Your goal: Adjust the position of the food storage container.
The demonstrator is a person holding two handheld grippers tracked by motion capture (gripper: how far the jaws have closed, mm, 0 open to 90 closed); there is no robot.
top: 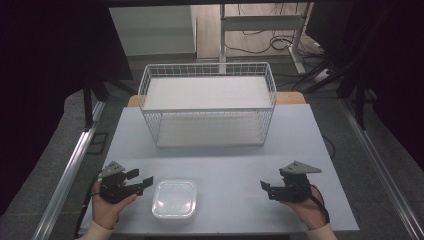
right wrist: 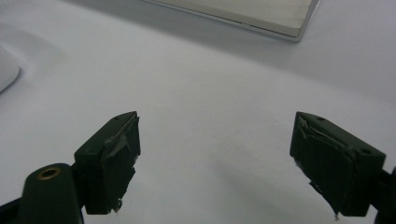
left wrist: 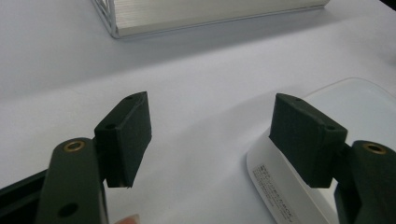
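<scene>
A clear plastic lidded container [top: 174, 199] lies near the table's front edge, left of centre. My left gripper [top: 140, 179] is held just left of it, open, jaws pointing toward it with nothing between them. In the left gripper view the container [left wrist: 327, 154] shows partly behind the right jaw, and the gripper [left wrist: 212, 140] stands open above bare table. My right gripper [top: 265, 188] is open at the front right, well apart from the container. In the right gripper view the gripper [right wrist: 215, 158] is open over bare table and the container's edge [right wrist: 7, 70] peeks in at far left.
A white wire two-tier rack [top: 207, 102] stands at the back of the white table [top: 225, 165]; its base shows in both gripper views [left wrist: 205, 14] [right wrist: 252, 16]. A metal rail [top: 70, 170] runs along the left side. Cables and desk legs lie on the floor beyond.
</scene>
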